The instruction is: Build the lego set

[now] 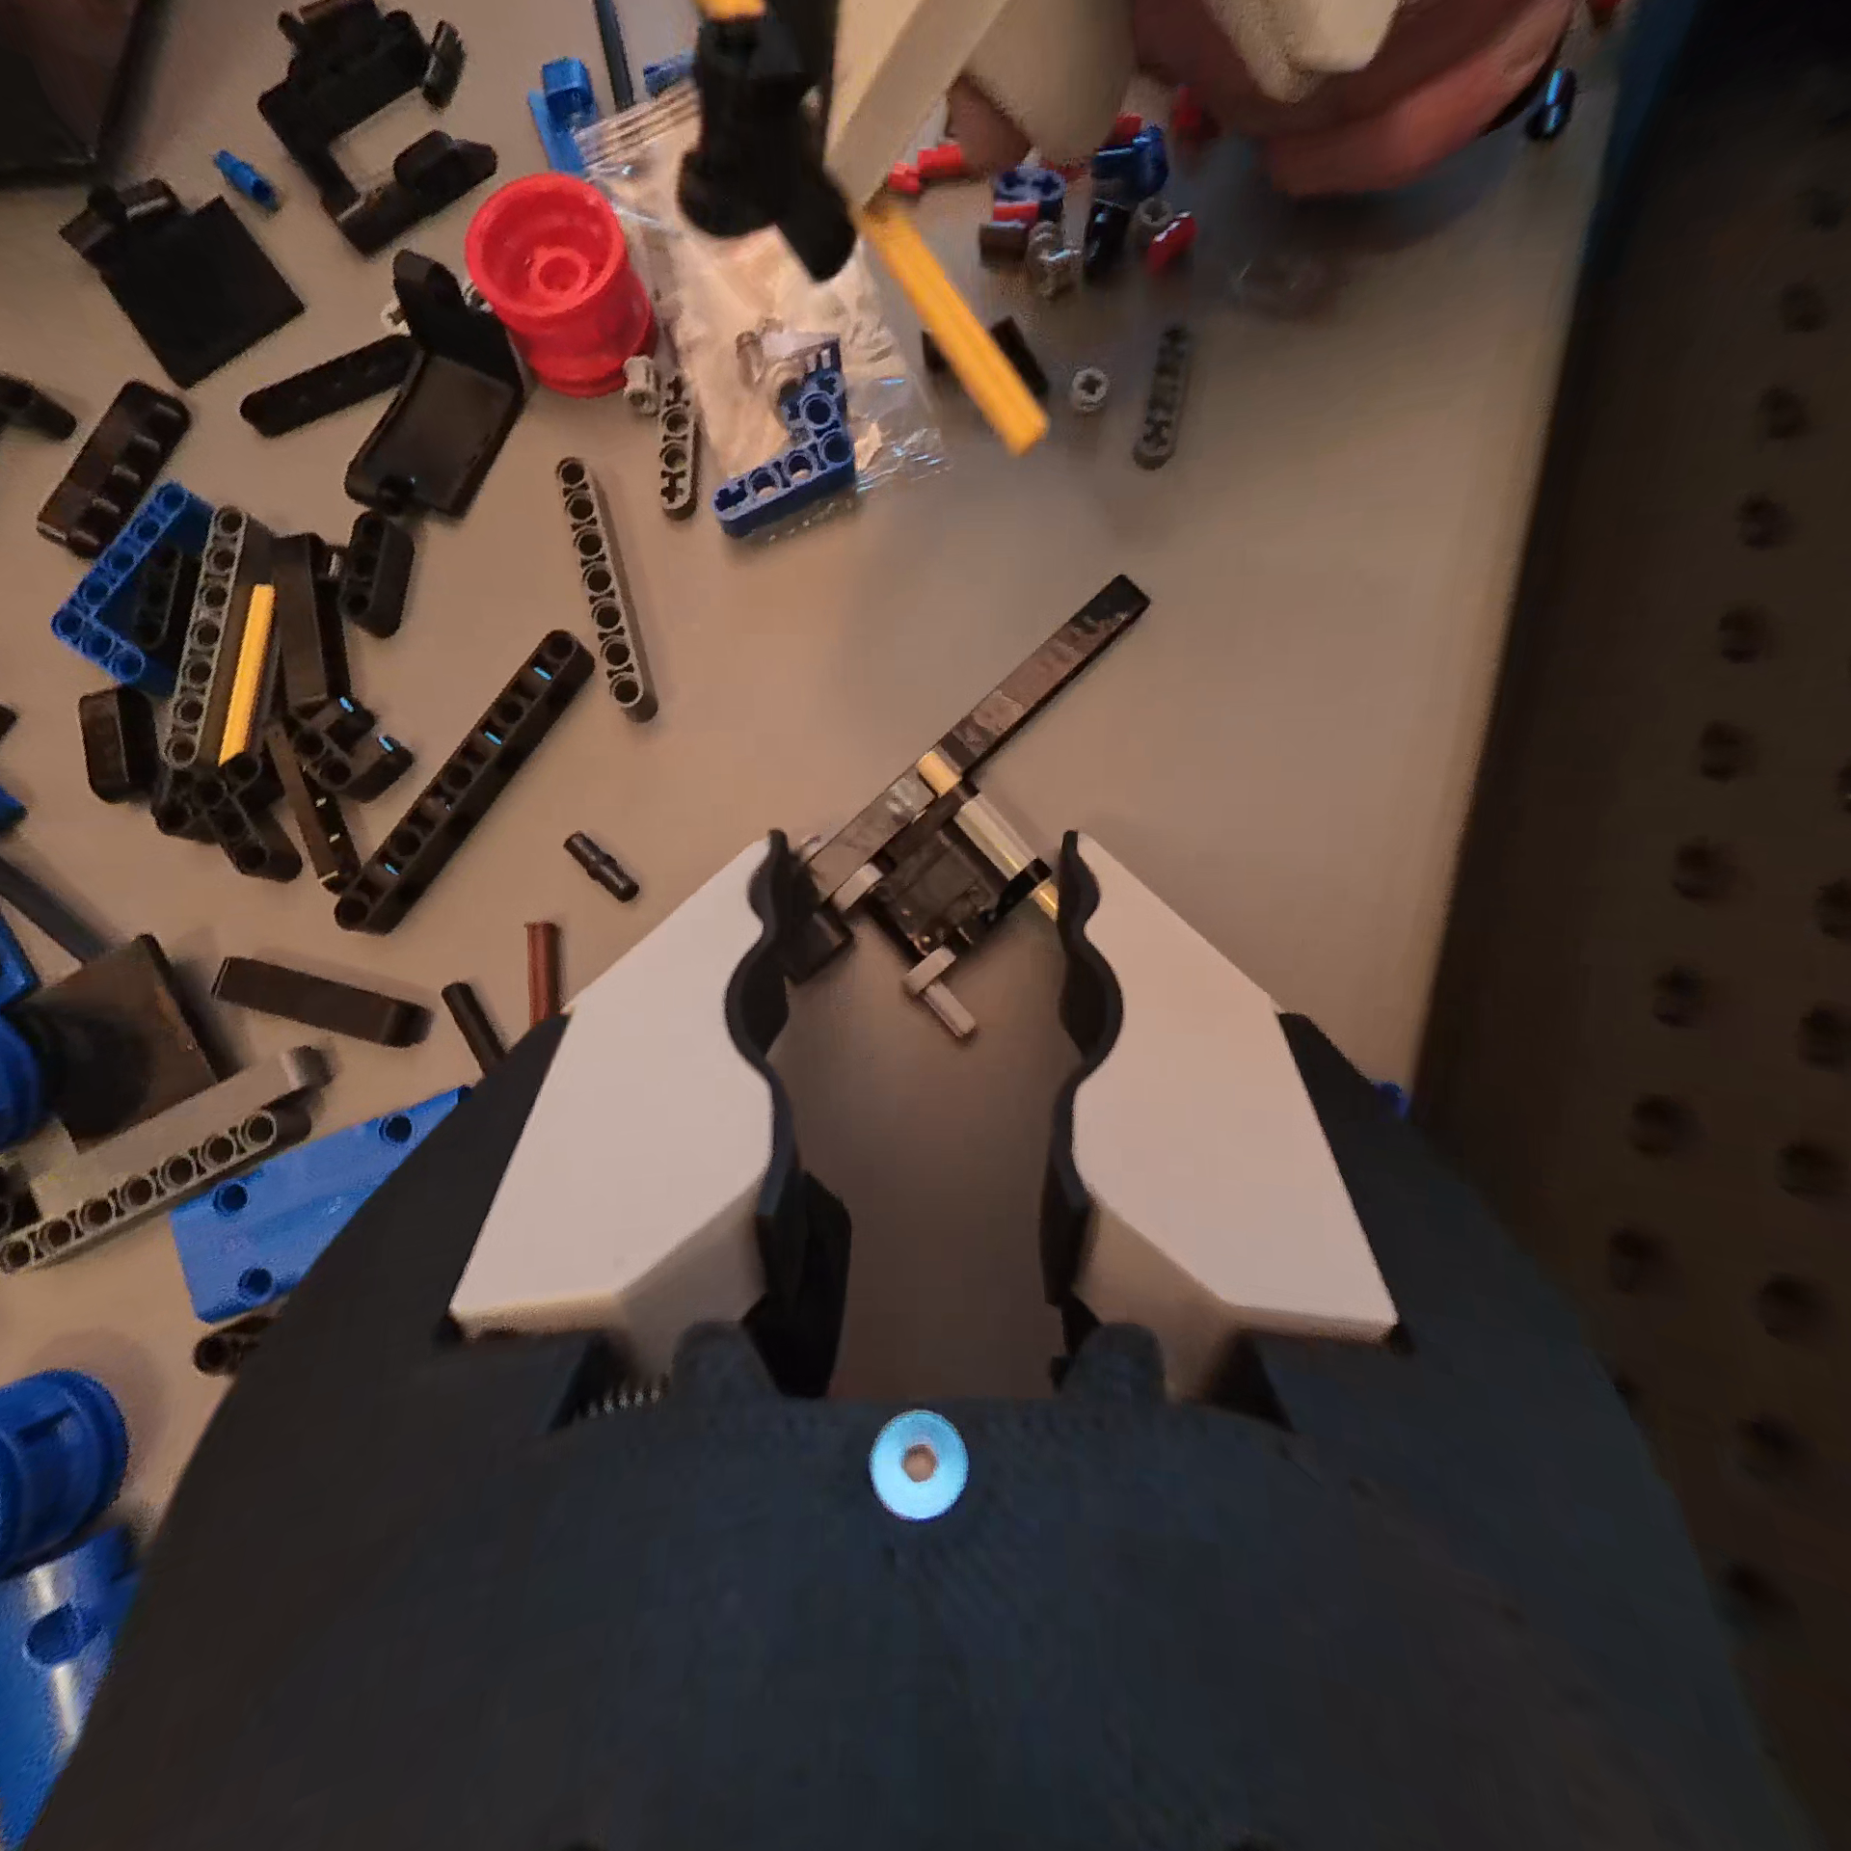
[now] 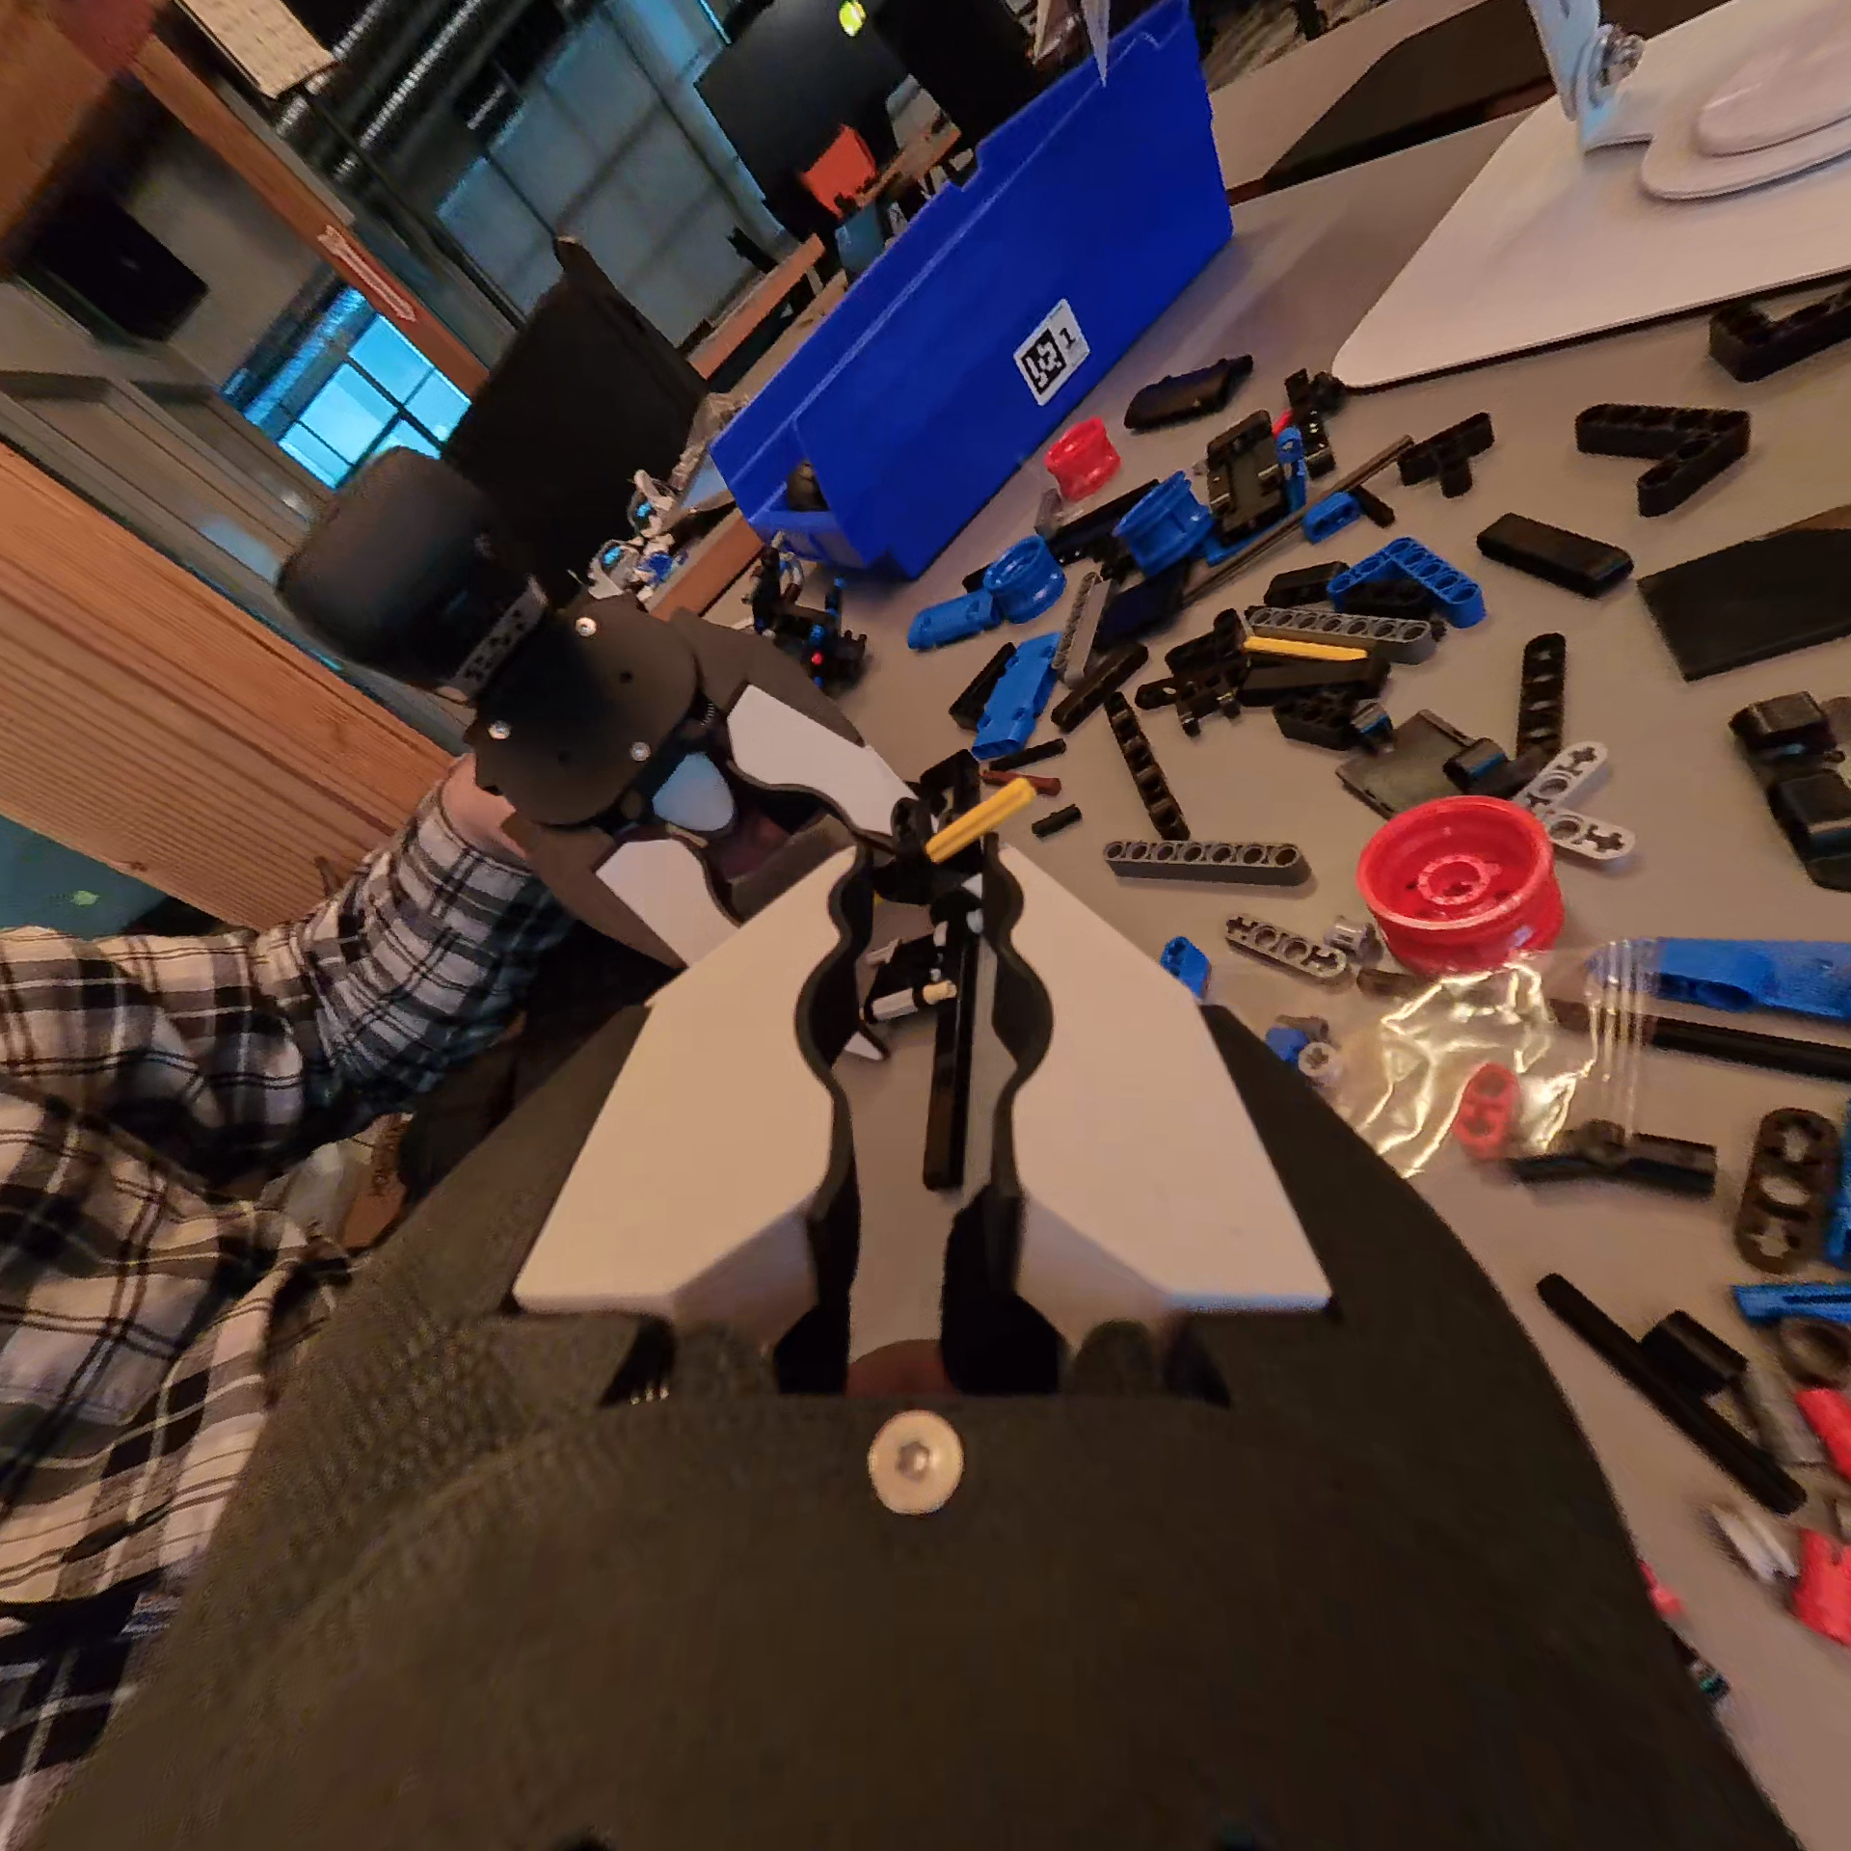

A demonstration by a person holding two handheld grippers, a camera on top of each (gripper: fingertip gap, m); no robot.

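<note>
A small black Lego assembly (image 1: 927, 881) with a long black beam (image 1: 1052, 671) lies on the grey table. My left gripper (image 1: 921, 866) is open, its fingertips on either side of the assembly's near end. My right gripper (image 2: 927, 881) is shut on a black connector (image 2: 909, 831) with a yellow axle (image 2: 977, 806) sticking out past its tips. It hovers above the assembly (image 2: 947, 1052), seen between its fingers. The right gripper (image 1: 771, 210) and yellow axle (image 1: 952, 321) show at the top of the left wrist view. The left gripper (image 2: 781, 841) shows just behind in the right wrist view.
Loose black, grey and blue beams cover the table. A red wheel hub (image 1: 561, 280) (image 2: 1457, 881) and a clear plastic bag (image 1: 791, 331) (image 2: 1452, 1042) lie nearby. A blue bin (image 2: 1002, 300) stands at the back. The table edge and a perforated panel (image 1: 1703, 901) are on the right. Spacing between my two grippers at the tips: around 9 centimetres. My right tips are roughly 8 centimetres from the red wheel hub (image 1: 561, 280). It is also in sight in the right wrist view (image 2: 1408, 872).
</note>
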